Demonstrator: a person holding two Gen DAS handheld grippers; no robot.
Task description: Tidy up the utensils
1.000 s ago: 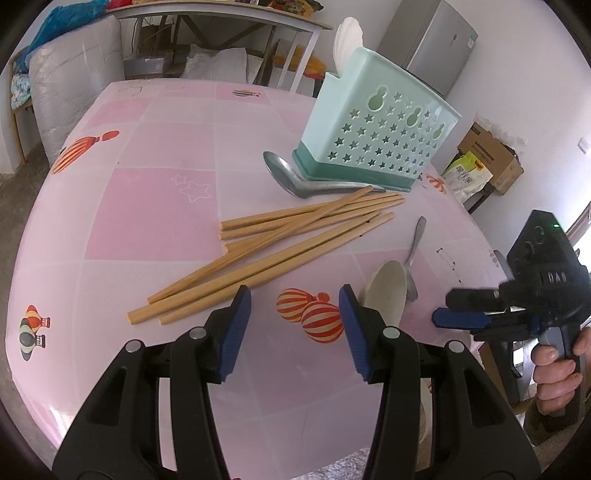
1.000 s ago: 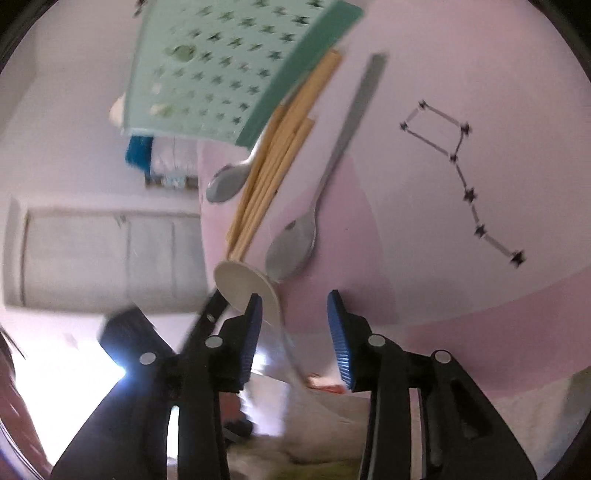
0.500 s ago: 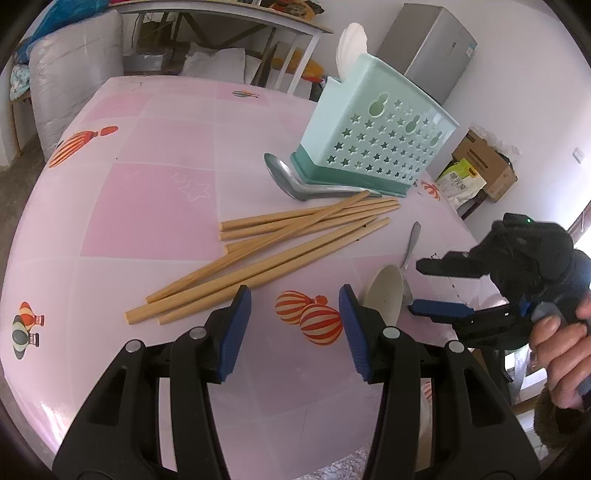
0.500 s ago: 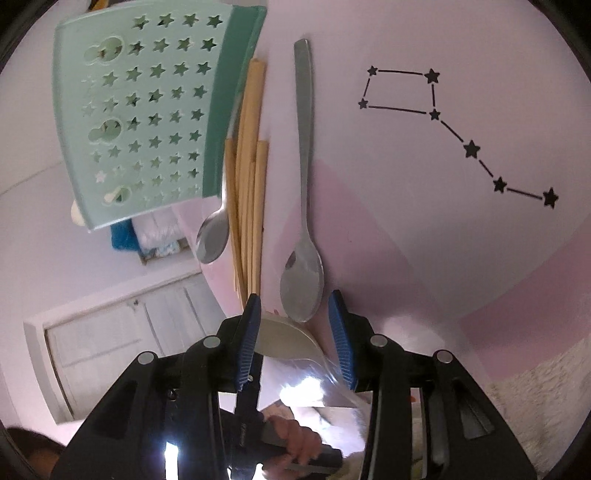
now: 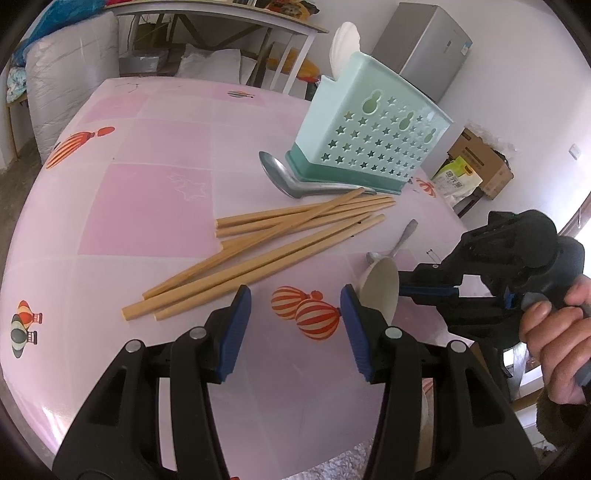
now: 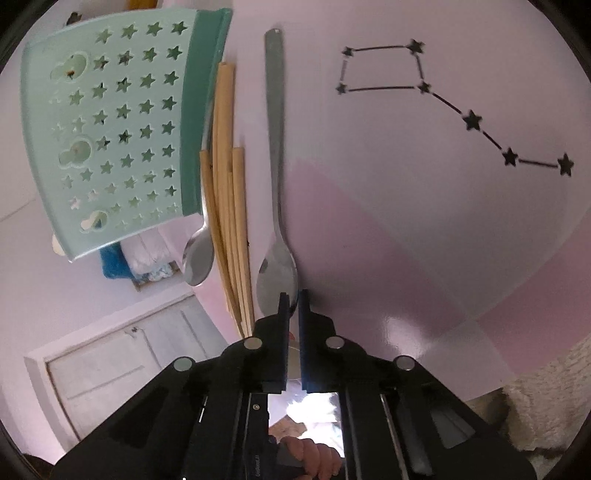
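Several wooden chopsticks (image 5: 277, 243) (image 6: 229, 184) lie loose on the pink table (image 5: 147, 206) in front of a mint star-holed utensil holder (image 5: 369, 140) (image 6: 110, 129). A large steel spoon (image 5: 284, 177) (image 6: 199, 262) rests against the holder's base. A slim metal spoon (image 5: 400, 240) (image 6: 275, 147) lies to the right of the chopsticks. My right gripper (image 5: 406, 286) (image 6: 293, 299) is closing tight, its pads pinching a white ceramic spoon (image 5: 380, 291) whose bowl tilts up off the table. My left gripper (image 5: 295, 306) hovers open over a balloon print, holding nothing.
Another white spoon (image 5: 343, 40) stands in the holder. A person's hand (image 5: 554, 332) grips the right tool past the table's right edge. Beyond the table stand a cardboard box (image 5: 484, 162), a grey cabinet (image 5: 424, 40) and a trestle desk (image 5: 221, 14).
The right gripper rolled and its jaws went from apart to pinched on the white spoon, whose bowl now tilts up from the table. The left gripper kept still.
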